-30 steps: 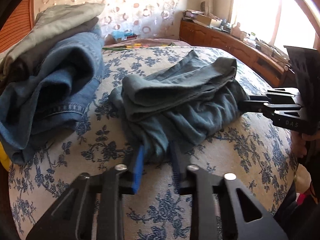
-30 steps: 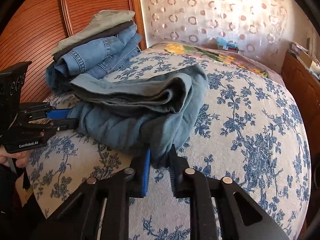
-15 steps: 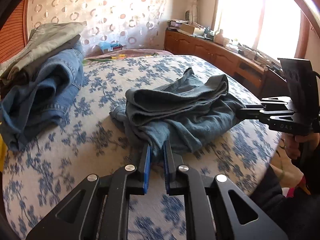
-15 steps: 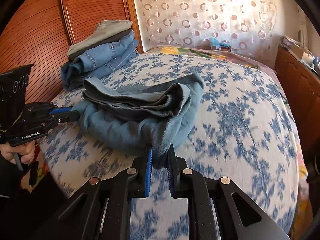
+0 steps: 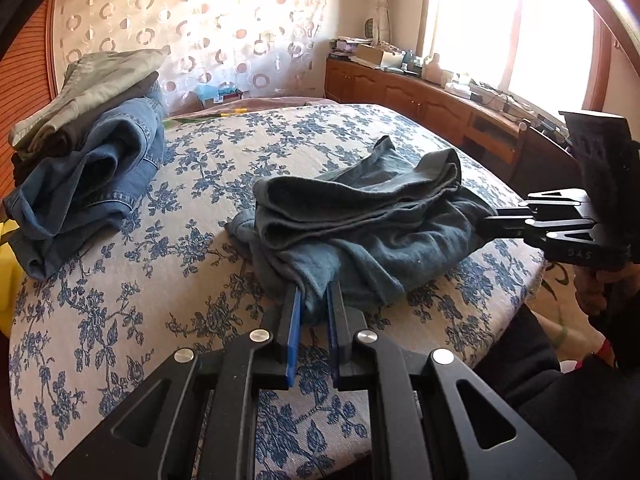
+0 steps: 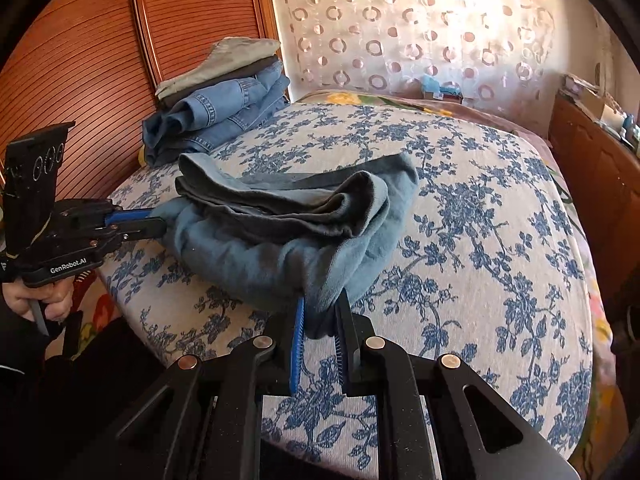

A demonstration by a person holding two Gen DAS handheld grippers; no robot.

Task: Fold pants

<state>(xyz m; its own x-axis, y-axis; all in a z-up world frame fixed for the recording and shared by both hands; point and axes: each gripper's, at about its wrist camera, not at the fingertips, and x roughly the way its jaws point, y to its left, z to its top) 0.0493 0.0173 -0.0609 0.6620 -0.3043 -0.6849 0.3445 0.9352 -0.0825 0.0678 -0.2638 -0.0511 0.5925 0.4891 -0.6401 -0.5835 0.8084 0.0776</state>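
Observation:
Grey-blue pants [image 5: 360, 224] lie bunched and partly folded on the blue-flowered bed cover [image 5: 160, 280]; they also show in the right wrist view [image 6: 280, 232]. My left gripper [image 5: 314, 300] is shut on the near edge of the pants. My right gripper [image 6: 322, 312] is shut on the other end of the pants. Each gripper shows in the other's view, the right gripper [image 5: 492, 220] at the right and the left gripper [image 6: 156, 220] at the left, both pinching the cloth.
A stack of folded jeans and pants [image 5: 84, 144] sits at the bed's far left, also in the right wrist view [image 6: 224, 96]. A wooden cabinet [image 5: 420, 96] with clutter runs under the window. A ribbed wooden wardrobe [image 6: 100, 60] stands behind the stack.
Both grippers have pulled back toward the bed's near edge with the pants ends held. The left jaws have closed tighter on the cloth.

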